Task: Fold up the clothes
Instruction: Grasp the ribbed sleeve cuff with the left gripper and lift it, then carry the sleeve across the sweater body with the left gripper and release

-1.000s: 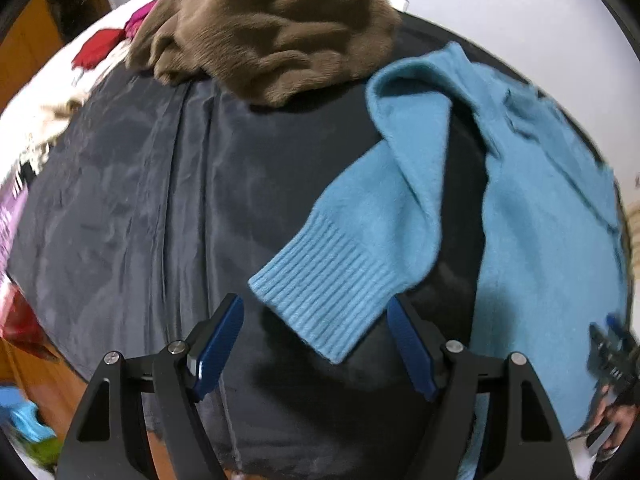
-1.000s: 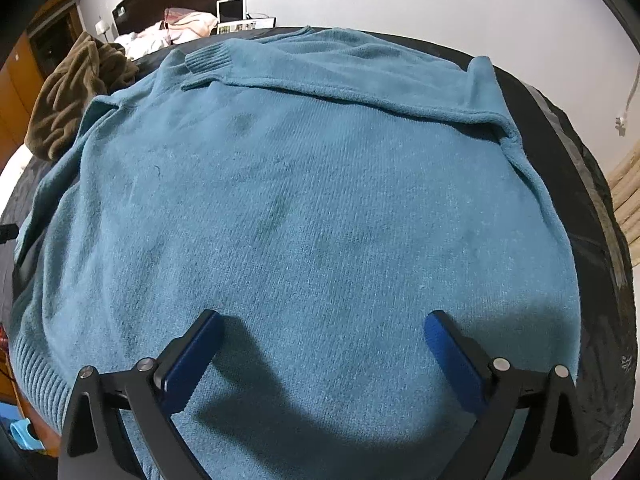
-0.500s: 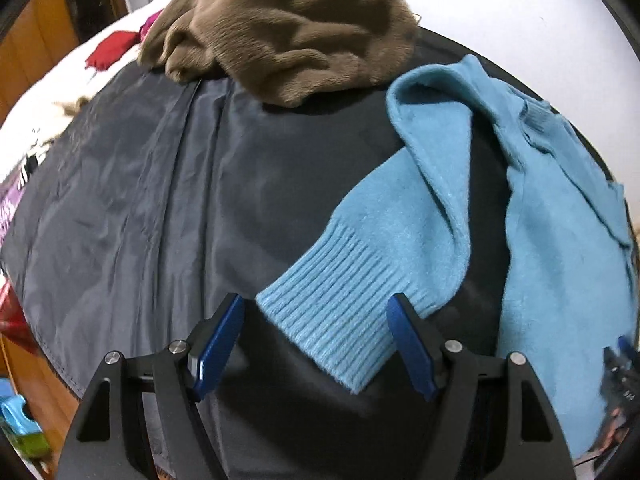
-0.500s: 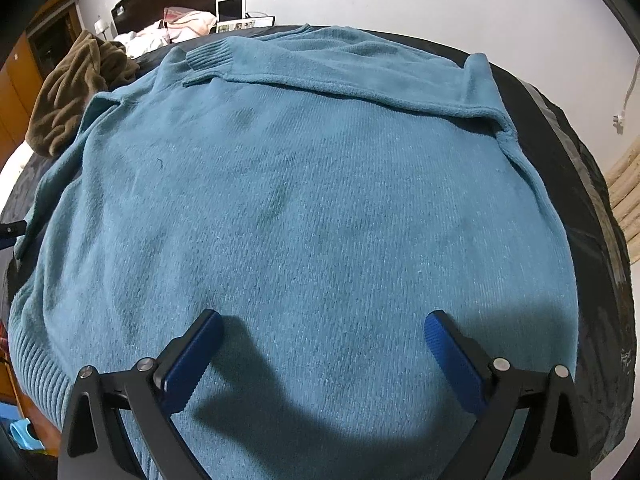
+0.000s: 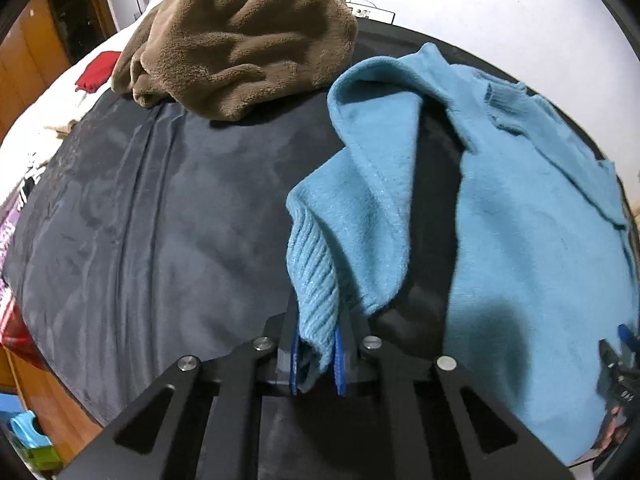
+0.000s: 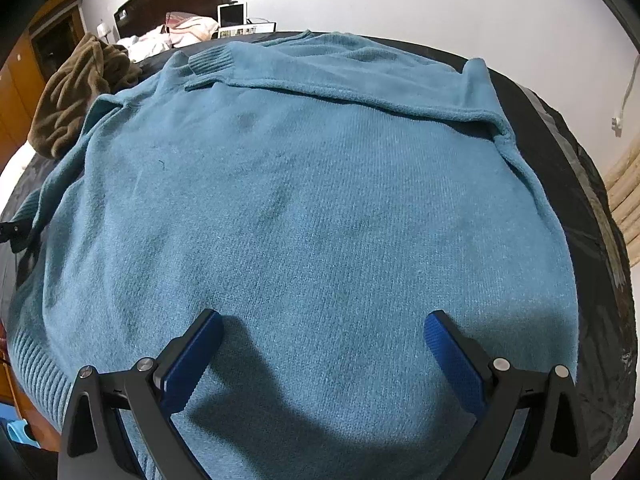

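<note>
My left gripper (image 5: 316, 354) is closing on the ribbed cuff (image 5: 316, 280) of the blue sweater (image 6: 312, 208), spread on the dark table (image 5: 140, 220). Lift clear before crossing the body. My right gripper (image 6: 322, 354) hangs spread, empty.

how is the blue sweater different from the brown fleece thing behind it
The blue sweater lies spread flat on the dark cover; the brown fleece sits in a crumpled heap. The left gripper is closing on the sweater's ribbed cuff; nothing touches the fleece. Both rest on the same cover.
</note>
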The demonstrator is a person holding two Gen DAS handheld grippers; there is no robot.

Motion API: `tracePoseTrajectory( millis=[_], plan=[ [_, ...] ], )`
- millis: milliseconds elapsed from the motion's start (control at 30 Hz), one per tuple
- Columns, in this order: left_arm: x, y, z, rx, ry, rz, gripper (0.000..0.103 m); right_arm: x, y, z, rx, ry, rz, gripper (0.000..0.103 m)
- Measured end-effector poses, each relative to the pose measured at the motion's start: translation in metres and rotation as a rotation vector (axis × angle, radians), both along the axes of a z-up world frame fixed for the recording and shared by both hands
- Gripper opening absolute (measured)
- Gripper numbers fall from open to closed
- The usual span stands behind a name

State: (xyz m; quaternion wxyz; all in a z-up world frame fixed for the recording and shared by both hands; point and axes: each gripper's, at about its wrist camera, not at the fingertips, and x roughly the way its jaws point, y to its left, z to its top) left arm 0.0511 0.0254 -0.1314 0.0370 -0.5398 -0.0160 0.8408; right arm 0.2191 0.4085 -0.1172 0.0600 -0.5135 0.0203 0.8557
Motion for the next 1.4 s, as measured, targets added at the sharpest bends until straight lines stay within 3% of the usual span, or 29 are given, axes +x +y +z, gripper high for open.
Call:
tracePoseTrajectory(
  millis=[133,333,633,800,967,1133,1400],
  plan=[
    [-0.006,-0.020,0.019,0.025,0.043,0.059,0.014,0.005,-0.002,0.002,0.001,0.005,0.015,0.102],
    [-0.035,-0.064,0.083,0.020,0.189,0.152,0.013,0.009,-0.001,0.003,0.002,0.008,0.021,0.102],
    [-0.050,-0.078,0.207,-0.043,0.458,0.097,0.013,0.007,-0.001,0.003,0.000,0.006,0.027,0.102],
    [-0.074,-0.084,0.253,-0.084,0.541,0.073,0.013,0.008,-0.002,0.003,0.000,0.011,0.026,0.102],
    [-0.106,-0.070,0.271,-0.084,0.540,0.035,0.013,0.007,-0.002,0.003,-0.002,0.012,0.023,0.102],
    [-0.127,-0.051,0.282,0.009,0.515,0.013,0.013,0.008,-0.002,0.003,-0.003,0.015,0.021,0.102],
    [-0.134,0.030,0.296,0.102,0.492,-0.176,0.013,0.006,-0.001,0.004,-0.006,0.006,0.016,0.102]
  ],
)
